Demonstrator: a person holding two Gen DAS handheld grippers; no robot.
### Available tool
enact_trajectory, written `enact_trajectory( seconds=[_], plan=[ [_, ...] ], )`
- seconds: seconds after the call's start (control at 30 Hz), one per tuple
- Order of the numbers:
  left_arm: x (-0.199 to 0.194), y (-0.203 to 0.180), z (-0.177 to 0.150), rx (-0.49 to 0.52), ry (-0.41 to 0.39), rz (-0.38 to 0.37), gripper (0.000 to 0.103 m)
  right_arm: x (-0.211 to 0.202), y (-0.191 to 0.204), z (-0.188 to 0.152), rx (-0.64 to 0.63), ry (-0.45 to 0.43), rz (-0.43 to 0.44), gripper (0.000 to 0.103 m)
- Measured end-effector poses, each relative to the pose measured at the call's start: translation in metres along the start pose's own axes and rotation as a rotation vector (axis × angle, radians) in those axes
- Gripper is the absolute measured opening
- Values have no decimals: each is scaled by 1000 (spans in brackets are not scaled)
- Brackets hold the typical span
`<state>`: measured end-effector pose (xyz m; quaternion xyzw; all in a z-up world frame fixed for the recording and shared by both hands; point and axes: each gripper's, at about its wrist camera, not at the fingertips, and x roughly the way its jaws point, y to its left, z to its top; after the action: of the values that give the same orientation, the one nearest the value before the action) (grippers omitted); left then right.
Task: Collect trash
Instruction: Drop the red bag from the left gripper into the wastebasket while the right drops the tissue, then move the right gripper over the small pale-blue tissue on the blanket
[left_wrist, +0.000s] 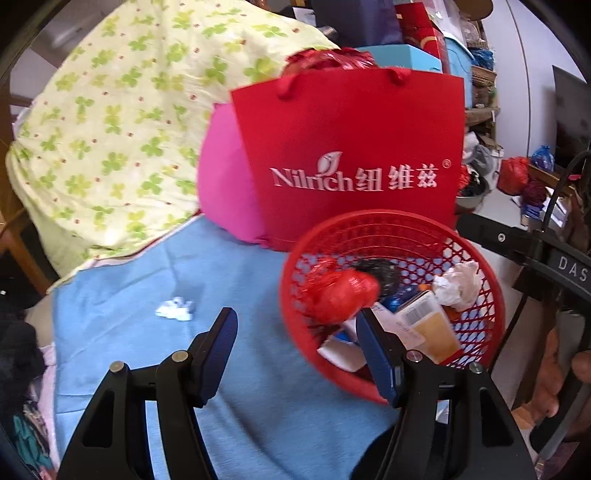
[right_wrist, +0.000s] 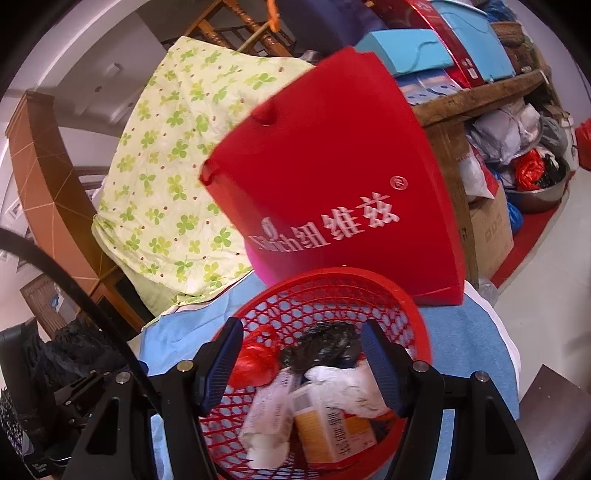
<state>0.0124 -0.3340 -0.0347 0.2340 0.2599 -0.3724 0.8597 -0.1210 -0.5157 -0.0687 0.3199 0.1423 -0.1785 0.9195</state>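
Both tongs, left (left_wrist: 295, 350) and right (right_wrist: 301, 363), gape empty over red basket (left_wrist: 476, 254) (trash inside); red Nilrich bag (left_wrist: 354, 147) stands behind it, crumpled paper (left_wrist: 175, 309) on blue cloth (left_wrist: 221, 280).

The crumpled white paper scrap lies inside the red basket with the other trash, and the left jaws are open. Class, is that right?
Not quite. The left wrist view shows the crumpled white paper scrap lying on the blue cloth, outside the red basket. The left gripper jaws are indeed open.
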Motion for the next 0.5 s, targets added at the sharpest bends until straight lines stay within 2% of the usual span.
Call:
enact_trajectory(
  seconds=[0.5],
  plan=[
    [-48,54,-18,-71,-70,114,68,-10,89,-8,-161,5,84,71]
  ],
)
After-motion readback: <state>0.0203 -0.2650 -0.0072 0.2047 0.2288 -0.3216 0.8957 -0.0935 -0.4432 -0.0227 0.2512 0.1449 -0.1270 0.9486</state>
